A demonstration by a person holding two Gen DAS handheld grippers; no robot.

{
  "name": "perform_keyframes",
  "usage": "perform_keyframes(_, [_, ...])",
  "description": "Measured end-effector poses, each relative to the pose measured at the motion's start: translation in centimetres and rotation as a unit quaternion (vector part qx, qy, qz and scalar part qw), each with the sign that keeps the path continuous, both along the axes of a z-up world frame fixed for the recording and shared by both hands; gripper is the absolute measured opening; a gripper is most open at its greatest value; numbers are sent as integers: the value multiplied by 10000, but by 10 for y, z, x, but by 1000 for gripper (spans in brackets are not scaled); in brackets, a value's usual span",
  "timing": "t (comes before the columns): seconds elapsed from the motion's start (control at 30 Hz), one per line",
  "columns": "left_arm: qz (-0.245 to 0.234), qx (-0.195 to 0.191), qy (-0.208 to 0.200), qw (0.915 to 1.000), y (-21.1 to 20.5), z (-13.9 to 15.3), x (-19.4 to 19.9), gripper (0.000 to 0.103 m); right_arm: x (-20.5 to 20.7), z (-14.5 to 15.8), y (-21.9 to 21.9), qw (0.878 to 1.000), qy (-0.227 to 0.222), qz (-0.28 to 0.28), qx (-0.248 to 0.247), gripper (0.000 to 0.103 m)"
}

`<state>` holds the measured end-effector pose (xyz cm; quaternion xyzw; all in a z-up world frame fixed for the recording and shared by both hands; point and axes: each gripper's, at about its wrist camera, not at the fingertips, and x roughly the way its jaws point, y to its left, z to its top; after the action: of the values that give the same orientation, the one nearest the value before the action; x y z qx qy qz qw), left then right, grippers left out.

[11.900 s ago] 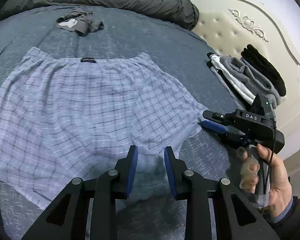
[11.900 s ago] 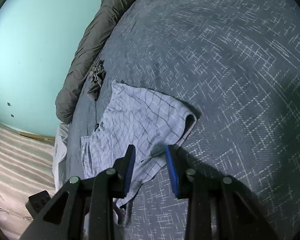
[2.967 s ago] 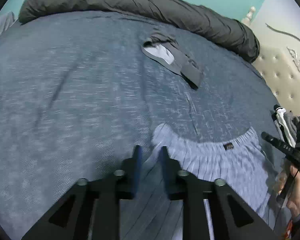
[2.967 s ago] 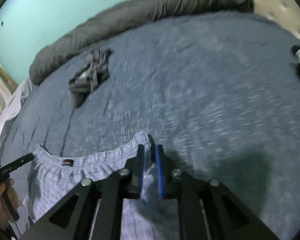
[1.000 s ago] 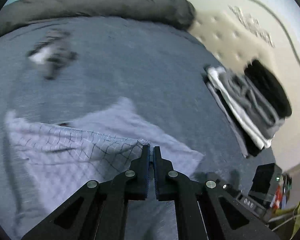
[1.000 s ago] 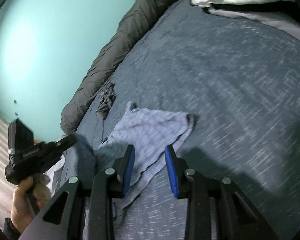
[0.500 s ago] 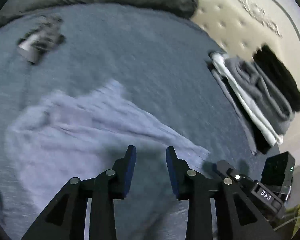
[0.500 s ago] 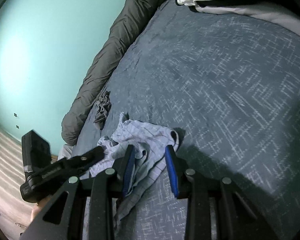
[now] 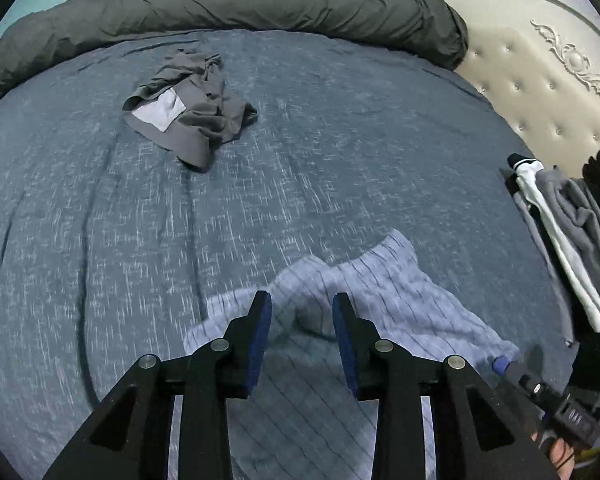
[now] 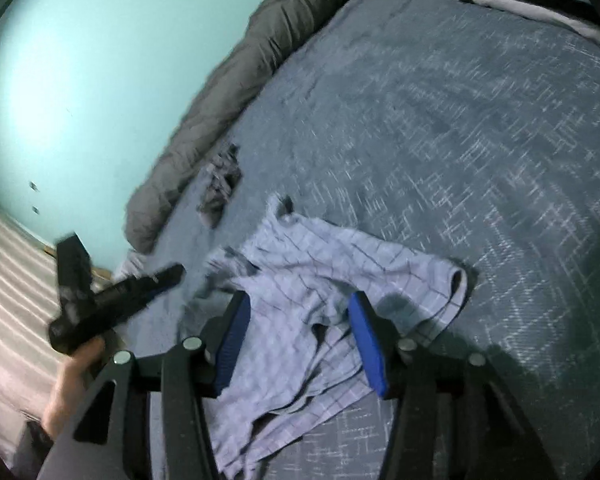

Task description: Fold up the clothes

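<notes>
One checked shorts [image 9: 384,292], two grippers

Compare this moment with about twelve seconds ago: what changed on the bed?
The checked shorts, then spread flat, now lie folded over and rumpled. The left gripper, clamped on their hem a second ago, has let go; the right gripper is opening, gripping nothing. The grey garment and folded stack stayed put.

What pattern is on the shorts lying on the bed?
Light blue with a dark check, clearest in the right wrist view: shorts.
</notes>
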<state>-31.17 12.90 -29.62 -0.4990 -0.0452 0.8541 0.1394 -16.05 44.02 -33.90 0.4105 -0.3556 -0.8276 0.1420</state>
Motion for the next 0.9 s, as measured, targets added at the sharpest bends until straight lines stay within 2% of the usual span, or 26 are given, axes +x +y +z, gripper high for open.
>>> perform_keyframes(0.13, [-52,-69,2,10000,4,-3,-10,35,-8,-3,-7,9997,-76,36,244,52])
perform_keyframes(0.2, [-88,-111,3,9999,8,-6,-14,35,-9,-5,-10,9994,-83,73,322,39])
perform_keyframes(0.23, [-116,-145,8,9998,11,-8,-16,35,-10,-7,-11,9993,-107,97,338,28])
perform_keyframes(0.33, [-110,-168,-12,9998,14,-13,-24,35,-11,-12,-9,9989,-193,81,412,9])
perform_keyframes(0.37, [-98,-158,-25,9998,15,-15,-26,35,-10,-13,-8,9989,-199,55,418,6])
perform_keyframes(0.6, [-16,-179,-101,9998,16,-26,-38,35,-5,-8,1,9996,-79,1,259,3])
perform_keyframes(0.7, [96,-205,-70,9997,11,-25,-41,43,-3,-8,4,9999,-91,25,142,2])
perform_keyframes(0.9, [184,-195,-115,9996,5,-25,-46,43,0,-6,10,10000,-55,-34,75,2])
